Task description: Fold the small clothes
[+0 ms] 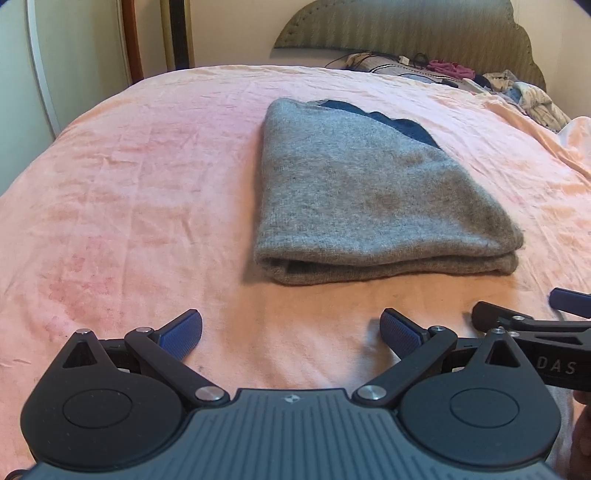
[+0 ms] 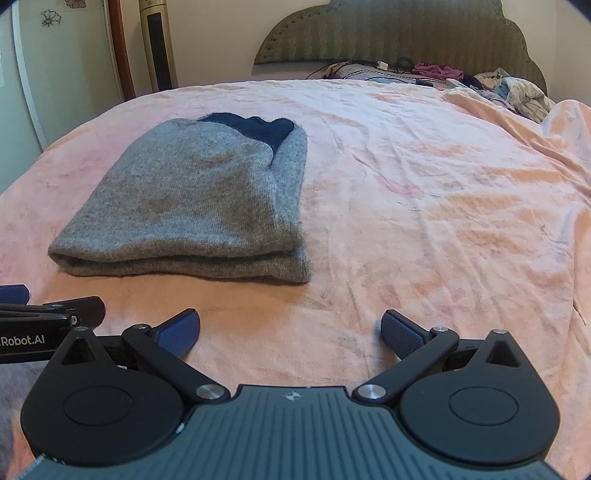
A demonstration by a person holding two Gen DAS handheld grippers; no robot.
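Grey knitted garment [image 1: 369,192], folded into a thick rectangular stack with layered edges at the near end; a dark blue part [image 1: 391,123] peeks out at the far end. It lies flat on the pink bedspread [image 1: 147,184], mid-bed, ahead of both tools. Left gripper [image 1: 291,332]: jaws spread wide, holding nothing, above the spread. Right gripper [image 2: 291,332]: likewise wide apart and bare. Heaped clothes [image 2: 517,90] by the headboard [image 2: 406,33], too small to identify.
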